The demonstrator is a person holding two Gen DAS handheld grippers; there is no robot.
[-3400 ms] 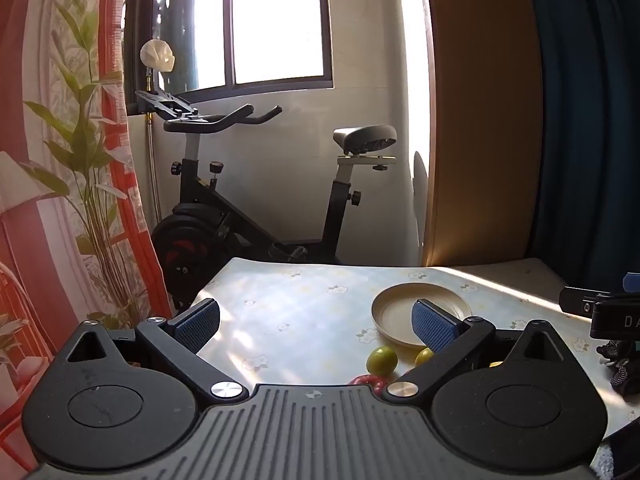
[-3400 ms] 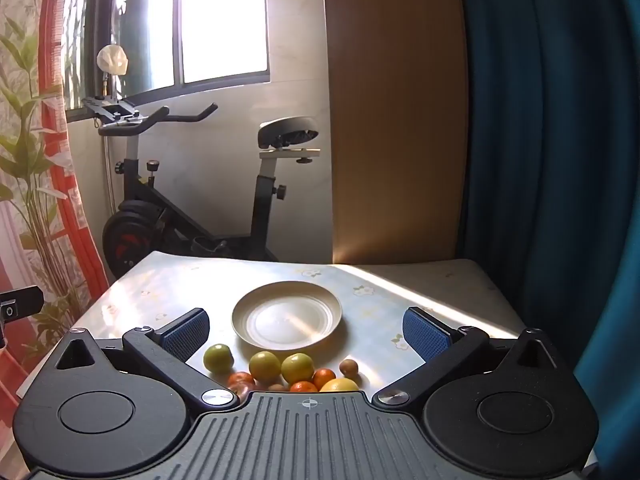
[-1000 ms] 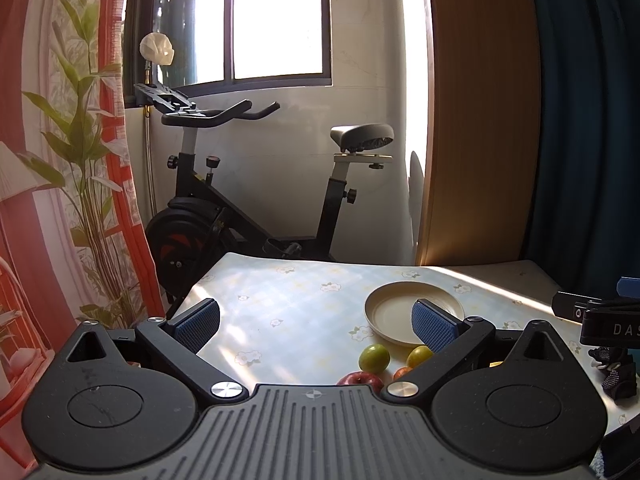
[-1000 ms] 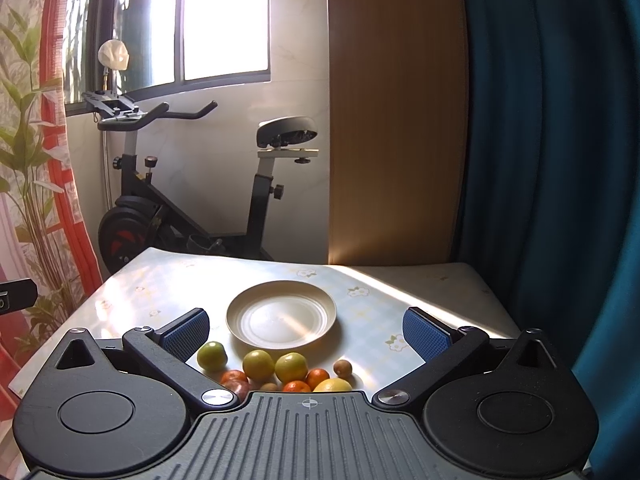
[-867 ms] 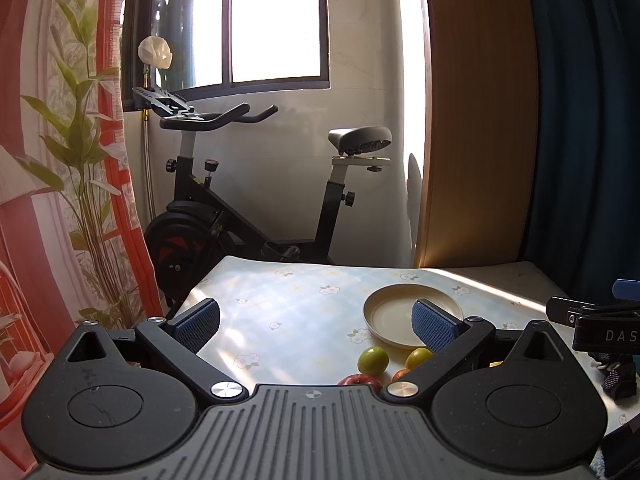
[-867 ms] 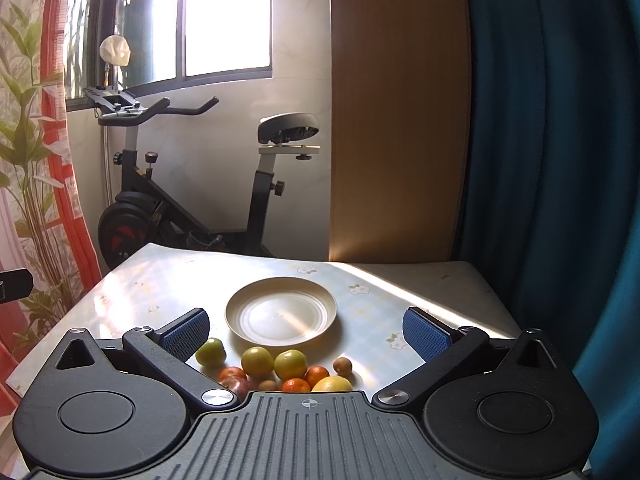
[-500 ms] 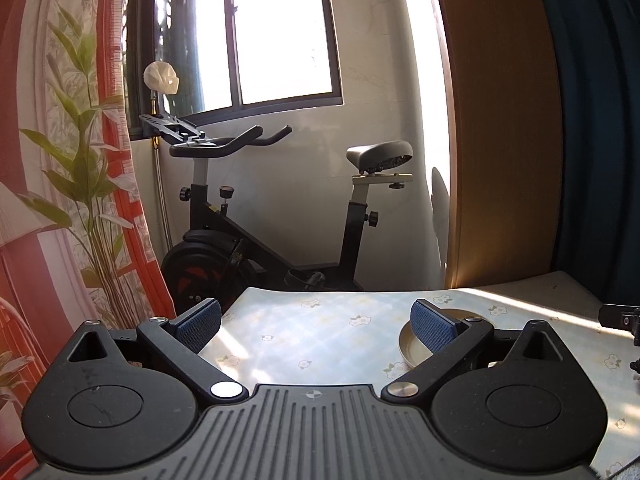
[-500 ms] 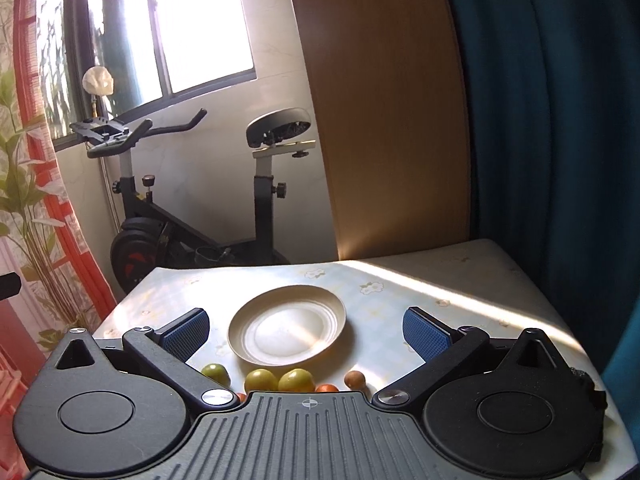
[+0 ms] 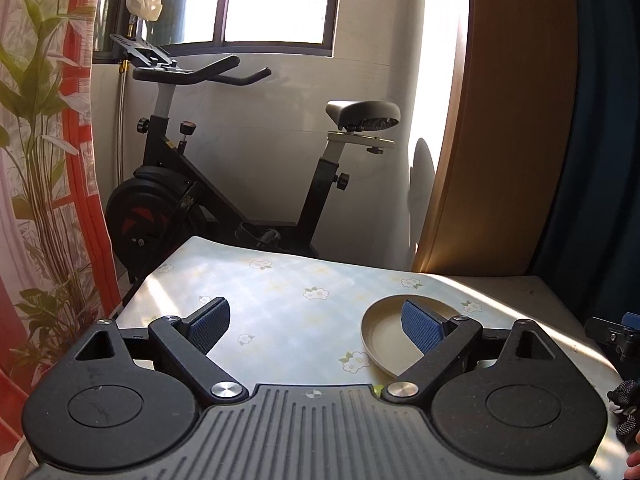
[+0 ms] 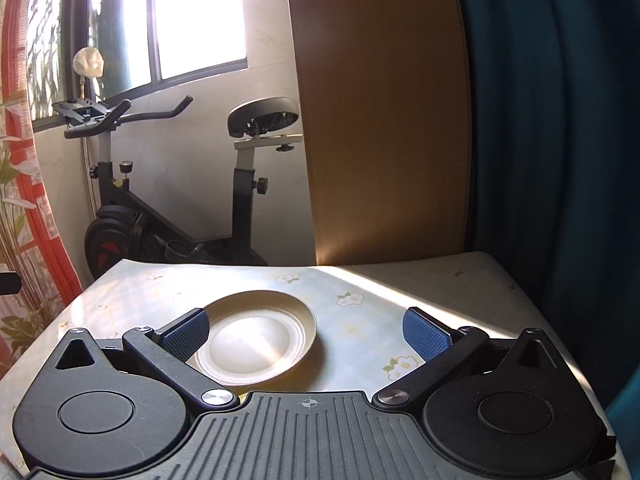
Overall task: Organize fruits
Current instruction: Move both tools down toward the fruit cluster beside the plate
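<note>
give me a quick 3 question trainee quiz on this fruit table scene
1. True or false: the plate holds fruit.
2. What stands behind the table? A) exercise bike B) fridge C) sofa
3. Fill in: nothing sits between the pads of the right tool; it is ____.

Key:
1. False; the plate is bare.
2. A, the exercise bike.
3. Open.
</note>
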